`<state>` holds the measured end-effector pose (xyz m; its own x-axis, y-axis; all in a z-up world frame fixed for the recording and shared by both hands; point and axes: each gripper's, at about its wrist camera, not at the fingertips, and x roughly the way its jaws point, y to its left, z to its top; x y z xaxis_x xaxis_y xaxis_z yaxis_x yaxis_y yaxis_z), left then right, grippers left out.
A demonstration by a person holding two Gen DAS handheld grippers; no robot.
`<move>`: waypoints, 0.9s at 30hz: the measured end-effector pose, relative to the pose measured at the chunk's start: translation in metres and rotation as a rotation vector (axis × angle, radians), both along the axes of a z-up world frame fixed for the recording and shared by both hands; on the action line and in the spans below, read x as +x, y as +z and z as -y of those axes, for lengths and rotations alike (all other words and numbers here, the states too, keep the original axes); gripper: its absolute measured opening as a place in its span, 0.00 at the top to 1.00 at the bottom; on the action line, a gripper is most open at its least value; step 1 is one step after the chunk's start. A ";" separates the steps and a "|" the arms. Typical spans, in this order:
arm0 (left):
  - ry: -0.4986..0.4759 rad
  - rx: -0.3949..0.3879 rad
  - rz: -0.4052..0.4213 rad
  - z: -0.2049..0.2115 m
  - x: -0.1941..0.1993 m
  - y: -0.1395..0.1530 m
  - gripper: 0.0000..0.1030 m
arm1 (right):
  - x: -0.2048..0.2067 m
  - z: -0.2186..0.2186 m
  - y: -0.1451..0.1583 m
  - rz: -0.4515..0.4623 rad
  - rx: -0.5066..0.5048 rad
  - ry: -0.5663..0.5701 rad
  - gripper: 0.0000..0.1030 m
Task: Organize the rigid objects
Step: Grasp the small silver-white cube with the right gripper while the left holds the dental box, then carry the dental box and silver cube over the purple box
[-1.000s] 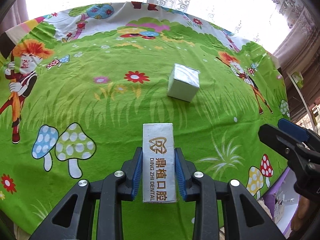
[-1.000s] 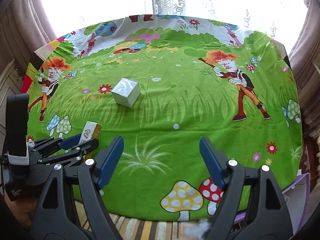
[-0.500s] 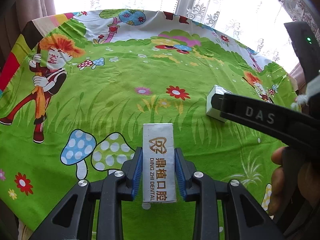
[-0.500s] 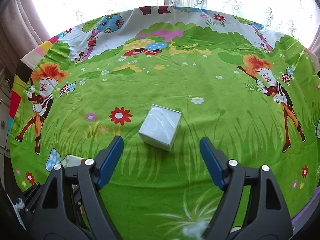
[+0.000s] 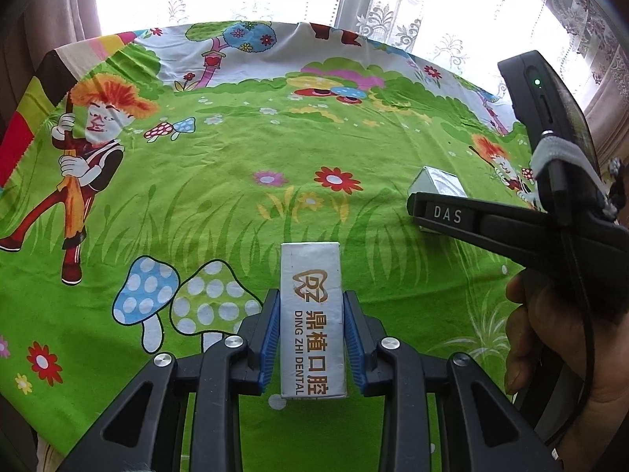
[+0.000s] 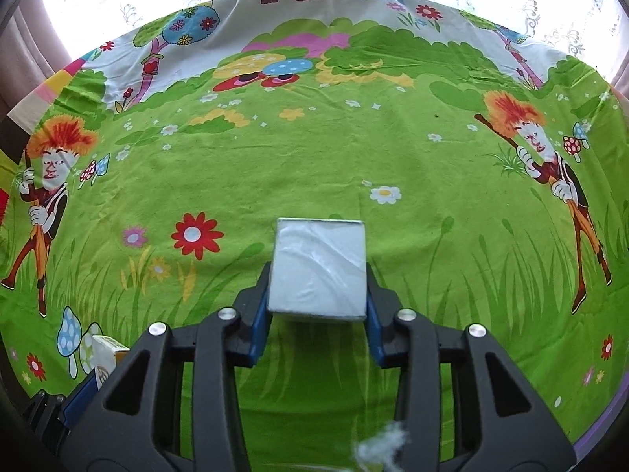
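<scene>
Bright cartoon tablecloth (image 6: 314, 149) fills the table, lace curtains glowing behind. Left gripper (image 5: 312, 348) pinches the tall Ding Zhi Dental box (image 5: 312, 322) between its blue pads, box upright and centred. Right gripper (image 6: 318, 299) sits with its fingers pressed against both sides of the plastic-wrapped grey box (image 6: 319, 267), which looks held just above the cloth. My read: keep both squeezes even, carry level, and set the boxes side by side without tipping the tall one.
</scene>
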<state>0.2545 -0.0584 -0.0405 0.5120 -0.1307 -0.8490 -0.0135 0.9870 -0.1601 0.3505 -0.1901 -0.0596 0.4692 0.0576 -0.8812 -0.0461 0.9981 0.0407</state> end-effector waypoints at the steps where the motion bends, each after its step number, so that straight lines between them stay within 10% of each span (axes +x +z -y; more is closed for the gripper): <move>1: -0.008 0.002 0.004 0.003 -0.002 0.002 0.69 | -0.005 0.003 0.004 0.007 0.002 0.001 0.57; 27: -0.402 -0.043 0.101 0.149 -0.128 0.076 0.69 | -0.236 0.159 0.113 0.165 -0.006 -0.188 0.57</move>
<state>0.1269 -0.2070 0.0360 0.4935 -0.3711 -0.7866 0.3896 0.9029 -0.1816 0.1145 -0.3489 0.0538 0.6086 -0.0496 -0.7919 0.1348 0.9900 0.0416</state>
